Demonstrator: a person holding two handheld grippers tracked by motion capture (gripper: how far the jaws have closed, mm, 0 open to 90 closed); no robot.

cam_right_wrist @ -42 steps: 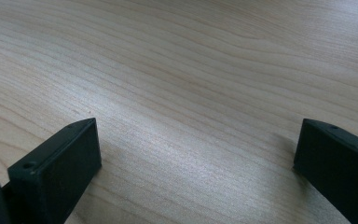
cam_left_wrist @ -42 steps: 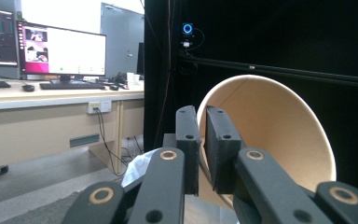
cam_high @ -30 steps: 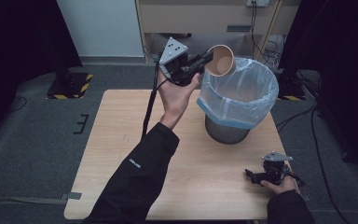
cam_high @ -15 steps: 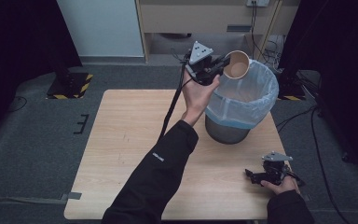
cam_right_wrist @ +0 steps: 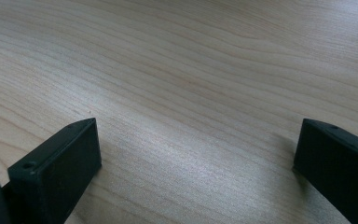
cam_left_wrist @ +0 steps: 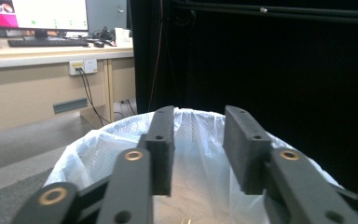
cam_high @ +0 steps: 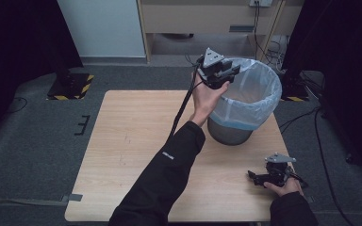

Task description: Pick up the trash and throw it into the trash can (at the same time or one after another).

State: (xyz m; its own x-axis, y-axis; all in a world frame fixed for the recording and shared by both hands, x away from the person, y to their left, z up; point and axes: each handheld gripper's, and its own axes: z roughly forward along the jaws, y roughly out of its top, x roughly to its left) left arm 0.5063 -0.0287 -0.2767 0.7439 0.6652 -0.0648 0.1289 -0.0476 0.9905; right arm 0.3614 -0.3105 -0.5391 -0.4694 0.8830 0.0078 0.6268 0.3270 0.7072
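Left gripper (cam_high: 226, 75) held up at the near-left rim of the bin (cam_high: 231, 134), over the white liner bag (cam_high: 259, 94); jaws apart, having just been opening, nothing between them; seen in the left gripper view as two black pads (cam_left_wrist: 162, 149) with a clear gap, liner bag (cam_left_wrist: 200, 186) showing through and below it; a small yellowish-brown glint deep in the bag at the bottom edge of that view, too little visible to name. Left hand (cam_high: 207, 96) wrapped under the gripper body, cable trailing down along the dark sleeve (cam_high: 169, 174); grey three-cornered plate on top, tilted toward the bin. Bin standing upright on the far-right part of the wooden table (cam_high: 132, 141), grey base, liner folded over the rim. Right gripper (cam_high: 257, 178) resting low on the table near its front-right corner, well apart from the bin, held by the right hand (cam_high: 285, 186); jaws wide apart over bare wood (cam_right_wrist: 191, 93) in the right gripper view, gripping nothing.
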